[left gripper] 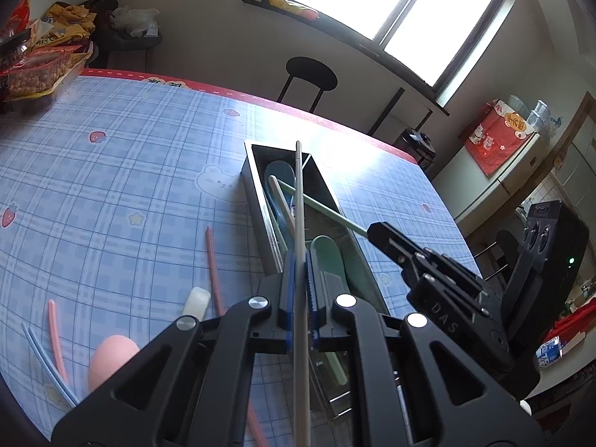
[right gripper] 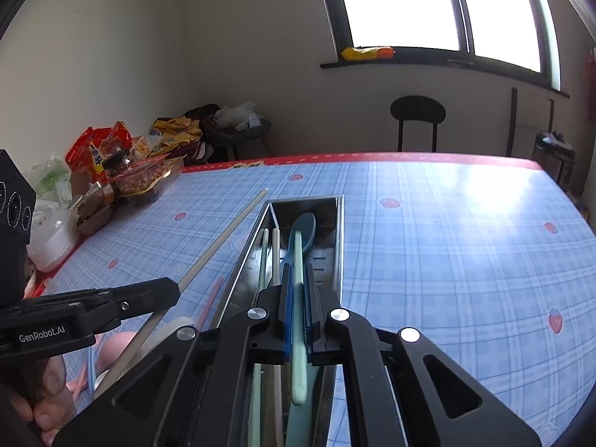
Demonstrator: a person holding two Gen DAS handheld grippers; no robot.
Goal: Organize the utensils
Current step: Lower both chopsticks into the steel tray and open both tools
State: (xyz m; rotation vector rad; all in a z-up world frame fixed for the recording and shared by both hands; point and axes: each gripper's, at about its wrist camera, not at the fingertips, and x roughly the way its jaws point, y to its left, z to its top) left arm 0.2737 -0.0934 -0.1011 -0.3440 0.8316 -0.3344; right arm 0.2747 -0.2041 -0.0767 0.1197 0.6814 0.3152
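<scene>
My left gripper [left gripper: 300, 260] is shut on a cream chopstick [left gripper: 299, 193] held above the near end of a long steel utensil box [left gripper: 257, 201]. The box holds a blue spoon [left gripper: 277, 175], a green spoon [left gripper: 327, 257], a green chopstick [left gripper: 324, 210] and a cream chopstick. My right gripper [right gripper: 297, 272] is shut on a pale green chopstick [right gripper: 298, 298] over the box [right gripper: 341, 231], above the blue spoon [right gripper: 303, 227]. The left gripper and its chopstick [right gripper: 223, 238] show left of the box in the right wrist view.
On the checked tablecloth [left gripper: 111, 171] left of the box lie a pink chopstick [left gripper: 214, 272], a white spoon [left gripper: 195, 300], a pink spoon [left gripper: 111, 357], another pink chopstick [left gripper: 55, 331] and a blue chopstick [left gripper: 44, 361]. Snack packets [right gripper: 123, 164] crowd the far left corner. A black stool [right gripper: 417, 111] stands beyond the table.
</scene>
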